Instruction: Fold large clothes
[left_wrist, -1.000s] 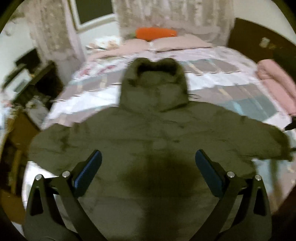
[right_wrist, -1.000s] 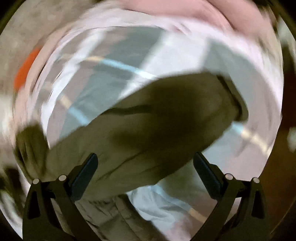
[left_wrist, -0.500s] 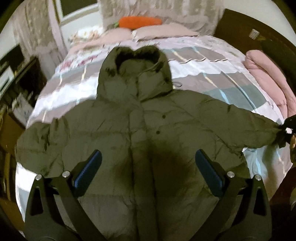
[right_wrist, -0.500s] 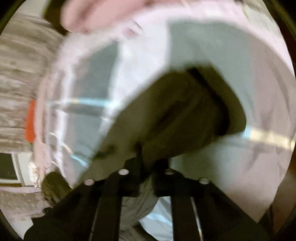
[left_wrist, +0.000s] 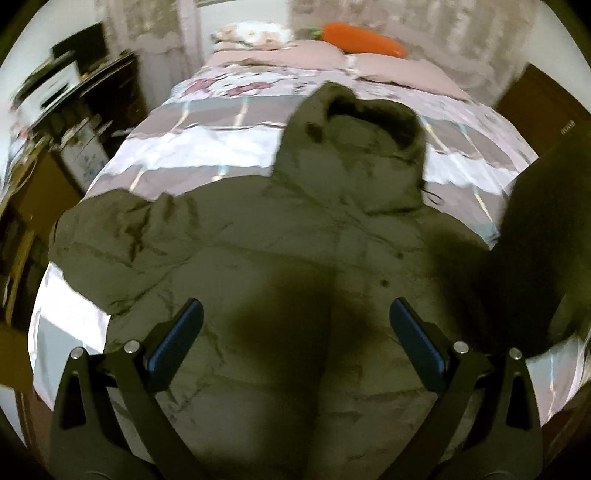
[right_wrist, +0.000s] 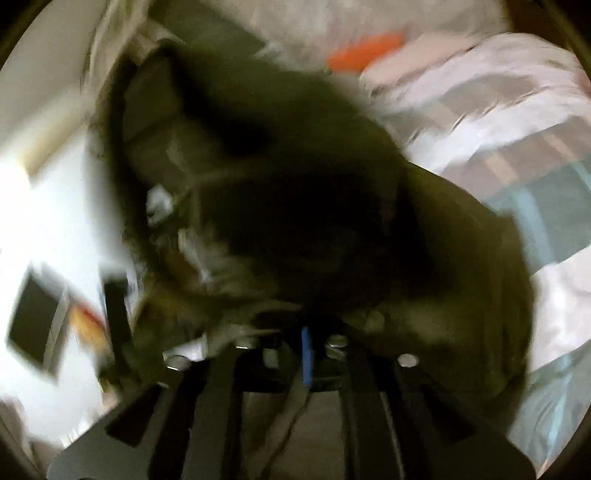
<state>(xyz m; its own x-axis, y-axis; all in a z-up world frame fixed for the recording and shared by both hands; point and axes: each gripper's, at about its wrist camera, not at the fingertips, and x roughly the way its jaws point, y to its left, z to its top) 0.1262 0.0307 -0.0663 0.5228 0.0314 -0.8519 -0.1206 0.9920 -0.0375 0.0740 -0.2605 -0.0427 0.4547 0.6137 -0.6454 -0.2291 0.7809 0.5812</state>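
Note:
An olive hooded puffer jacket lies face up on the bed, hood toward the pillows. My left gripper is open and empty above the jacket's lower front. Its left sleeve lies spread out. The right sleeve is lifted and swings in over the body at the right edge. My right gripper is shut on that right sleeve, which fills the blurred right wrist view.
The bed has a striped quilt, pink pillows and an orange carrot cushion at the head. Dark shelves and clutter stand left of the bed. A dark headboard or door is at the right.
My right gripper closed on the right sleeve's cuff and has lifted it inward over the jacket. The left gripper's view shifted right and stays open over the jacket.

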